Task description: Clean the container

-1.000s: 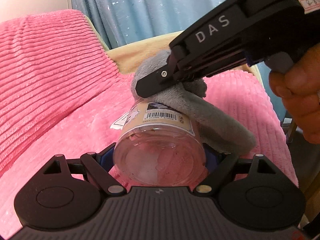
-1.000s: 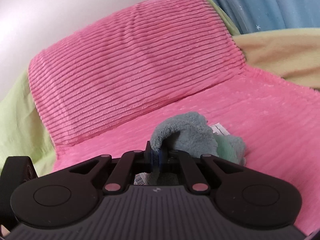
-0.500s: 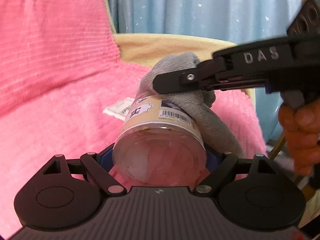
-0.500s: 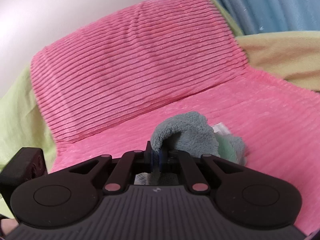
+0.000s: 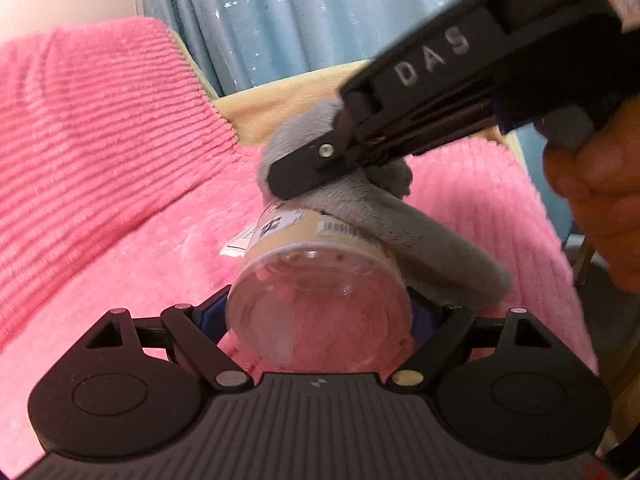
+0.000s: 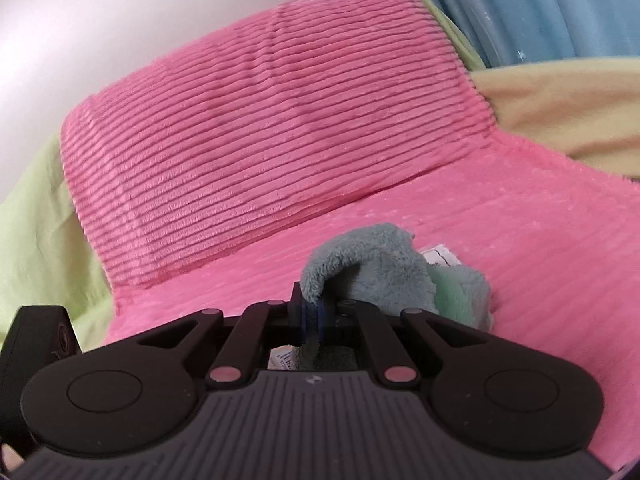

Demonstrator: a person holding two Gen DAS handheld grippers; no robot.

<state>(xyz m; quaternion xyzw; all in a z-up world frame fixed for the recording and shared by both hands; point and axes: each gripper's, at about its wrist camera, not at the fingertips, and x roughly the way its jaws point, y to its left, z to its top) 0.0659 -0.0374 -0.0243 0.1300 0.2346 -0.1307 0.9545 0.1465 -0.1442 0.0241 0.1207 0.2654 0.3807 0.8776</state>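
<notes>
A clear plastic container [image 5: 320,304] with a tan label and barcode lies on its side, base toward the camera, with my left gripper [image 5: 320,316] shut on it. Small dark specks show inside its wall. A grey fleece cloth [image 5: 400,232] drapes over the container's upper far end and down its right side. My right gripper [image 5: 296,178] comes in from the upper right, shut on that cloth and pressing it onto the container. In the right wrist view the right gripper [image 6: 314,316] pinches the grey cloth [image 6: 372,264], and a strip of the container's label [image 6: 284,360] shows beneath the fingers.
A pink ribbed blanket [image 6: 520,240] covers the seat below, with a pink ribbed cushion [image 6: 260,128] behind it. A light green sheet [image 6: 36,220] lies at the left, a tan cover [image 6: 560,112] and blue curtain [image 5: 300,12] behind. A person's hand [image 5: 596,196] grips the right tool.
The right gripper and cloth tilted back up on the container after lying flatter half a second ago. The left gripper swung right, then back left, keeping the container.
</notes>
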